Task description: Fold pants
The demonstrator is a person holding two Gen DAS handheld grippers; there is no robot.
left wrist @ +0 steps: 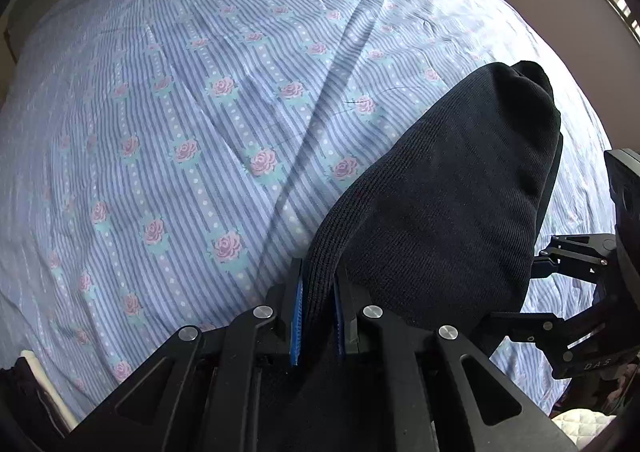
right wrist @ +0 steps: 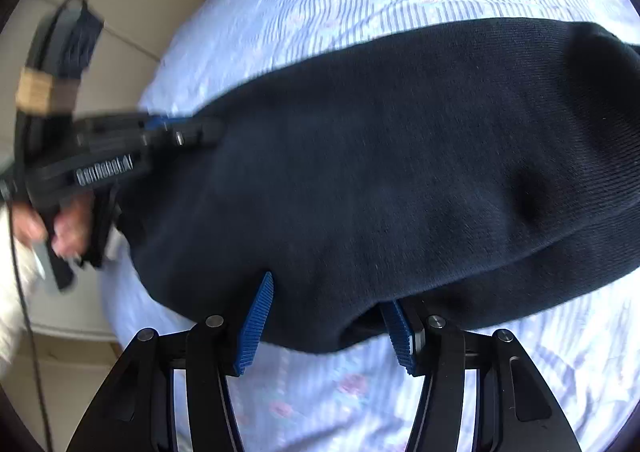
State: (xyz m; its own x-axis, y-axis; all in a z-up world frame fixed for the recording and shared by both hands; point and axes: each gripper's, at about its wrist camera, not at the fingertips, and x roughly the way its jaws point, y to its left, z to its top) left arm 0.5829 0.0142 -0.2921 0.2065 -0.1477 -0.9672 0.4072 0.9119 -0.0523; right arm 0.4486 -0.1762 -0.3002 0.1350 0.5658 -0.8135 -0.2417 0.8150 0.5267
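Navy pants (left wrist: 440, 188) over bed (left wrist: 160, 132); our left gripper (left wrist: 318, 312) jaws pinching an edge.
Our right gripper (right wrist: 326, 326) jaws spread; the unheld side may sag, skewing the fold.

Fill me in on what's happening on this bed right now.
A person with a handheld gripper in each hand is folding dark navy pants on a blue floral bedsheet. The left gripper has its jaws clamped on a fabric edge. The right gripper has its jaws spread around another edge, not yet closed.
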